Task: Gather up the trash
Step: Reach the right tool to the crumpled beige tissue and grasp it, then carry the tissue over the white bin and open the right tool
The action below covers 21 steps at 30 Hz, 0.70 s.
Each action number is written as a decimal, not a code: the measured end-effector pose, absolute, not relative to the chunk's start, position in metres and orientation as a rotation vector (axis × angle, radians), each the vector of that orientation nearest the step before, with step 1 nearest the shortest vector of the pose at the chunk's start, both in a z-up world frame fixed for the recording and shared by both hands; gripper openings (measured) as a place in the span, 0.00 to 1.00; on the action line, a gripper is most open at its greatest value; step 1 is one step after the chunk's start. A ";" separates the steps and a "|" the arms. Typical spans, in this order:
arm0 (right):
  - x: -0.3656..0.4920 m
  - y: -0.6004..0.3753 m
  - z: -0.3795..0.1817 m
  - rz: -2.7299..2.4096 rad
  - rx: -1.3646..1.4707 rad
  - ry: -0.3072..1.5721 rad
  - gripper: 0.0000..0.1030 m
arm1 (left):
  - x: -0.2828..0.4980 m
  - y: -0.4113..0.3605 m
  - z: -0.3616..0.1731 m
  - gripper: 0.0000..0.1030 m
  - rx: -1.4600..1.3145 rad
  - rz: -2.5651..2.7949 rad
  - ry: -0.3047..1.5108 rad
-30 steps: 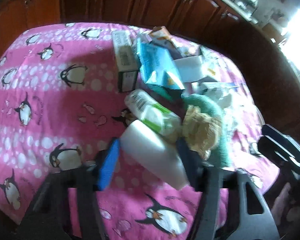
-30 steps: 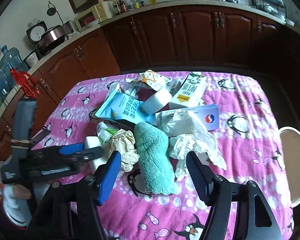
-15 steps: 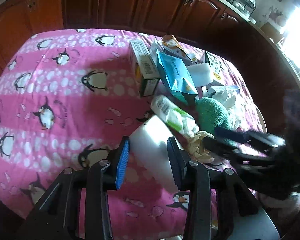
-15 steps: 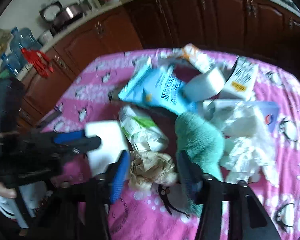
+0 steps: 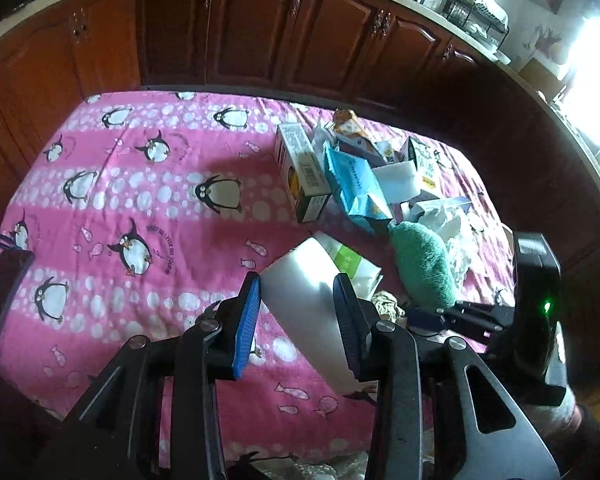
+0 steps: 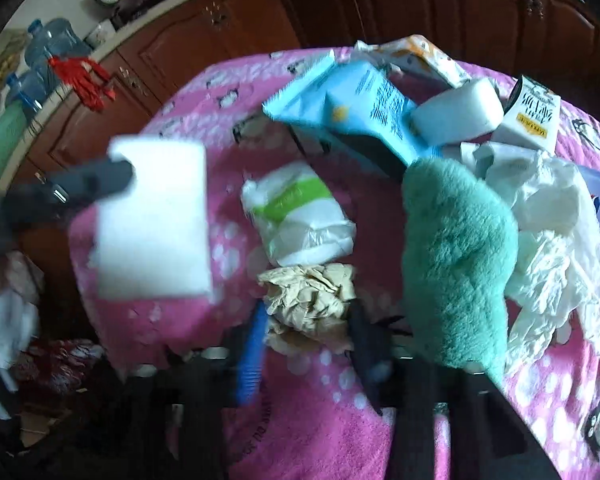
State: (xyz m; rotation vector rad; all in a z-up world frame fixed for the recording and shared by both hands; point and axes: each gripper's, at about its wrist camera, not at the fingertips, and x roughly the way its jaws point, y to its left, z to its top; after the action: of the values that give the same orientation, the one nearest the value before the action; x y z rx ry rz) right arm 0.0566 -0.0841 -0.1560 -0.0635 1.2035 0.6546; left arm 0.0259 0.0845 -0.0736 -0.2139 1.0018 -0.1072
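Left hand-held gripper (image 5: 296, 304) now clamped on white foam block (image 5: 304, 280), lifted off pink penguin tabletop (image 5: 140, 200); right hand-held gripper (image 6: 306, 334) lowered, just closing around crumpled brown paper (image 6: 312, 300) beside green cloth (image 6: 456, 248).

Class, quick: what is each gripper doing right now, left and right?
Left gripper: shut on the white foam block, lifted off the table.
Right gripper: jaws just closing, shut on the crumpled brown paper.
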 end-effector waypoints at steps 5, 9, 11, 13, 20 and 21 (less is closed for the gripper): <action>0.044 -0.118 -0.112 0.664 -0.002 1.109 0.24 | 0.028 0.070 -0.057 0.34 -0.208 -0.144 0.970; 0.035 -0.162 -0.081 0.597 0.040 1.039 0.24 | 0.036 0.038 -0.046 0.34 -0.191 -0.209 0.952; 0.032 -0.186 -0.068 0.553 0.058 1.011 0.24 | 0.041 0.017 -0.041 0.34 -0.170 -0.248 0.946; 0.030 -0.214 -0.060 0.489 0.068 0.989 0.24 | 0.047 -0.005 -0.036 0.34 -0.144 -0.289 0.943; 0.024 -0.332 -0.045 0.215 0.165 0.954 0.24 | 0.066 -0.098 -0.029 0.34 -0.047 -0.424 0.938; 0.023 -0.348 -0.046 0.179 0.180 0.954 0.24 | 0.069 -0.114 -0.030 0.34 -0.030 -0.441 0.941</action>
State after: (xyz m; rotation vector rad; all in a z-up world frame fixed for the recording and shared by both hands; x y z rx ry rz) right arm 0.0230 -0.3479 -0.0461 0.1798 0.9536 0.1786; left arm 0.0689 -0.1137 -0.0303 -0.0303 0.9414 -0.4415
